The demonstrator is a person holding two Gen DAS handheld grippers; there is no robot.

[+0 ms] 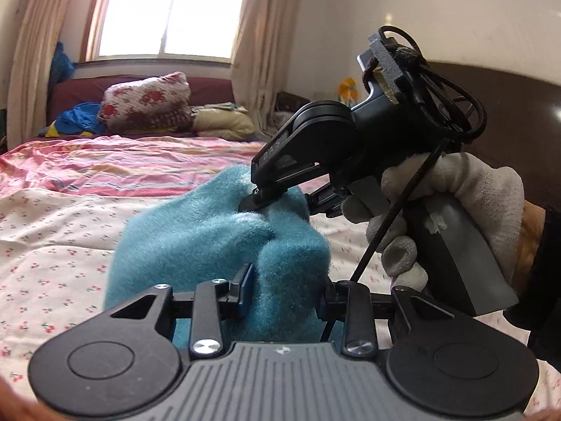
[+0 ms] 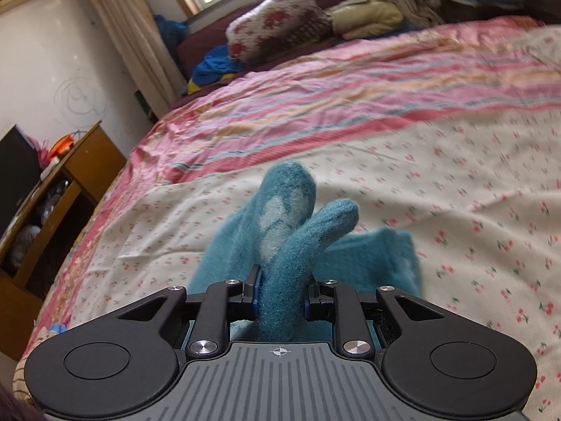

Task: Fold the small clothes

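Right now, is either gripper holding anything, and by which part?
Both hold the fuzzy teal garment, lifted off the bed. The right gripper pinches a bunched fold; the left gripper clamps another bunch.

The right tool [image 2: 280,298] is clamped on a bunched fold of a fuzzy teal garment [image 2: 280,245], its blue pads pressing the fabric from both sides. Two rounded teal ends stick up past the tool, one with a pale patch. The rest trails onto the bed [image 2: 455,182], covered in cherry-print sheet and pink striped quilt. A floral pillow [image 2: 277,21] lies near the window; a wooden cabinet [image 2: 59,189] stands at left.
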